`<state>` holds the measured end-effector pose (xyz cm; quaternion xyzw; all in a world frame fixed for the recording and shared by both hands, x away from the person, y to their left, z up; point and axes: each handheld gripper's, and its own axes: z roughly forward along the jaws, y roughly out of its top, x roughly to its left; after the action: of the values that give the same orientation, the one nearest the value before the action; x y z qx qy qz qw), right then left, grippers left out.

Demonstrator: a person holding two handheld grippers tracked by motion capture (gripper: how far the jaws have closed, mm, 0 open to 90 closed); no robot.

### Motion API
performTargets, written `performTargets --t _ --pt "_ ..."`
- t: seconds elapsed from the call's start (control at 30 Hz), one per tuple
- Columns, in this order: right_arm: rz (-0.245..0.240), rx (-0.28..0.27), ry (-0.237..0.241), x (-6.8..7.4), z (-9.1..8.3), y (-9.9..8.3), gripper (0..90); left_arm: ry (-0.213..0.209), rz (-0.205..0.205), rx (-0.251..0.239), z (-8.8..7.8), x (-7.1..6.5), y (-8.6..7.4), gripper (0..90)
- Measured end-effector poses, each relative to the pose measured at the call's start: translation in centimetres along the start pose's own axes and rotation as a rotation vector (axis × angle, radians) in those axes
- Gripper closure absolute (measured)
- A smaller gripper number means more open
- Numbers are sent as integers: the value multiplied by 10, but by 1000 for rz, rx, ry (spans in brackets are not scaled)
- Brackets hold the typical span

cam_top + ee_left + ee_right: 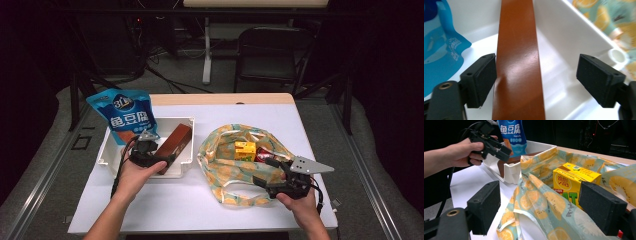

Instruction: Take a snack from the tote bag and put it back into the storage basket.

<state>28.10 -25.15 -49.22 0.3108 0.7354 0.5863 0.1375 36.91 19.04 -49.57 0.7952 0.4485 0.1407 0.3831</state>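
The brown box [517, 65] lies in the white bin [574, 32], leaning lengthwise toward the bin's right-hand wall in the high view, one end down near the front rim. The left gripper [537, 80] sits over that near end with its jaws spread wide on either side of the box: one pad stands just beside the box's edge, the other is well apart from it with bare bin floor between, so nothing is clamped. Beside the box, the blue snack pouch [125, 114] stands upright in the bin's far left corner, rising above the rim. Just to the right of the bin on the white table [165, 200] lies the fruit-print cloth bag [225, 160], its mouth open and a yellow drink carton [571, 183] standing inside, with something red next to the carton. The right gripper [541, 206] hovers at the bag's near right edge, its jaws wide apart on either side of the bag's folded cloth and the carton beyond, pressing on neither.
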Motion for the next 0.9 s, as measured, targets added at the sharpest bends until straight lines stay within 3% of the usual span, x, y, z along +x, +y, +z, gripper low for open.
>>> performTargets --t 0.1,0.17,0.2,0.27,0.3,0.5,0.63,0.9 --pt "4 -2 -2 0 1 -1 176 24 1 -41 -11 -2 -3 357" --pt "-3 8 -3 0 1 -1 176 21 4 -65 -16 -4 -7 535" --pt "-5 12 -1 0 1 -1 176 18 27 -60 -18 -5 -9 626" --pt "-2 10 0 0 1 -1 176 -7 35 -62 -22 -8 -13 857" --pt "0 9 0 0 2 -2 176 -18 32 -66 -23 -9 -15 900" --pt "1 15 1 0 4 -3 177 -30 59 0 -8 -21 -27 900" --pt "-3 18 4 1 5 -3 178 8 49 38 3 -22 -36 900" --pt "8 16 -1 -1 4 -4 181 83 -12 47 -2 -2 -47 900"
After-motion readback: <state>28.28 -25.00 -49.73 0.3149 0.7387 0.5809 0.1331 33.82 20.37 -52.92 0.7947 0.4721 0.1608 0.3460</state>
